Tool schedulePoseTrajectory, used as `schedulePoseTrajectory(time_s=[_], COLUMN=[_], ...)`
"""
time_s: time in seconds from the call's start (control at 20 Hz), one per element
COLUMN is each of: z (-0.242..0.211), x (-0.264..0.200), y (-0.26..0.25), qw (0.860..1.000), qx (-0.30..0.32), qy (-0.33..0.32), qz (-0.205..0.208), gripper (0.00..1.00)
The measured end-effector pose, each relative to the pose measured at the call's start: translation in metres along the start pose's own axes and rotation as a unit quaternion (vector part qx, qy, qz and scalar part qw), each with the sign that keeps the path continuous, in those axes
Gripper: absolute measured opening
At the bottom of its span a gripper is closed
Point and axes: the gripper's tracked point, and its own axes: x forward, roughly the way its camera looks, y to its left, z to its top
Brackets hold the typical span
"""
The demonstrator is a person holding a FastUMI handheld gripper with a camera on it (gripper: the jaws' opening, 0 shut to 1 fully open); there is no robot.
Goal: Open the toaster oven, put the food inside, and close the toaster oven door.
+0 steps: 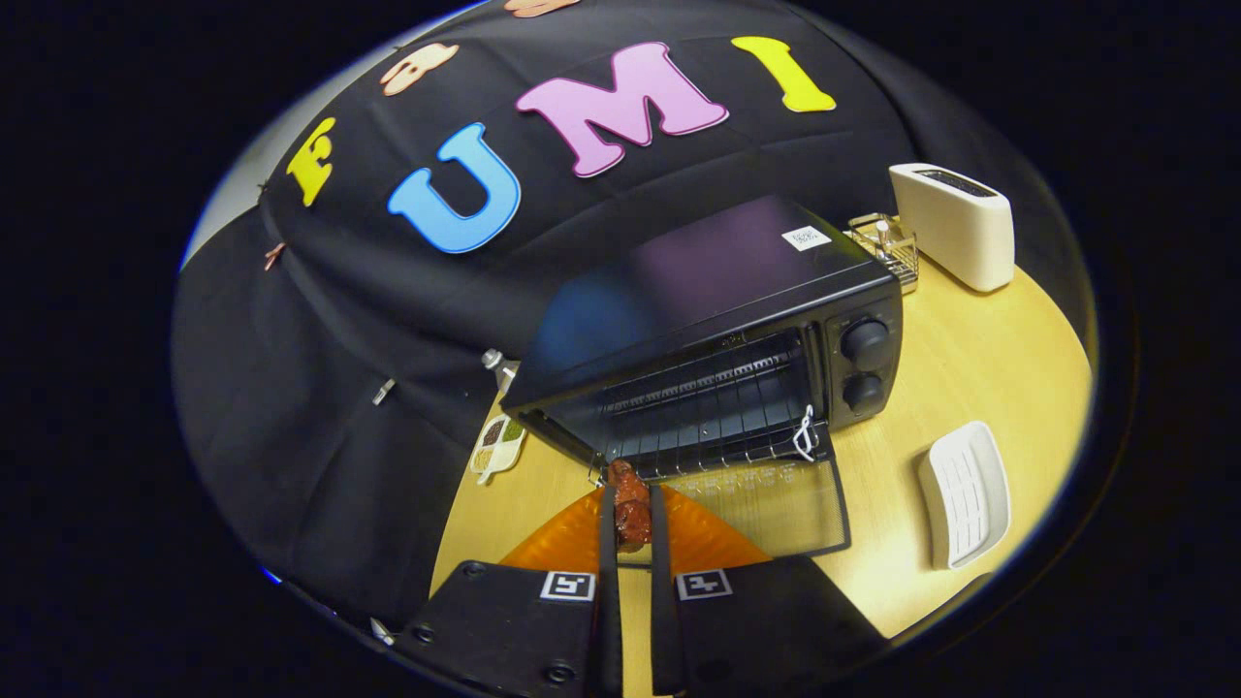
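A black toaster oven (708, 320) stands on the wooden table (960, 378) with its glass door (776, 509) folded down flat toward me. Its wire rack (708, 427) shows inside the open cavity. My gripper (632, 514) is shut on a brown, glazed piece of food (630, 504), which sticks out past the fingertips. The food hangs just in front of the rack's near left edge, above the lowered door. Two black knobs (865, 364) sit on the oven's right panel.
A white toaster (955, 223) and a small wire basket (887, 247) stand behind the oven to its right. A white ridged dish (965, 494) lies to the oven's right. A small plate with seeds (497, 444) and a bottle (496, 366) sit left of the oven.
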Motion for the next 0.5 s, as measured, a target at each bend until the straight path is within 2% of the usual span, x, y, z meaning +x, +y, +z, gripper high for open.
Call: schedulePoseTrajectory(time_s=[0.35,0.5], z=[0.022,0.022], x=[0.065,0.090], y=[-0.020,-0.031], qw=[0.992,0.988], qx=[0.096,0.131], qy=[-0.076,-0.087], qz=[-0.008,-0.007], gripper=[0.16,0.16])
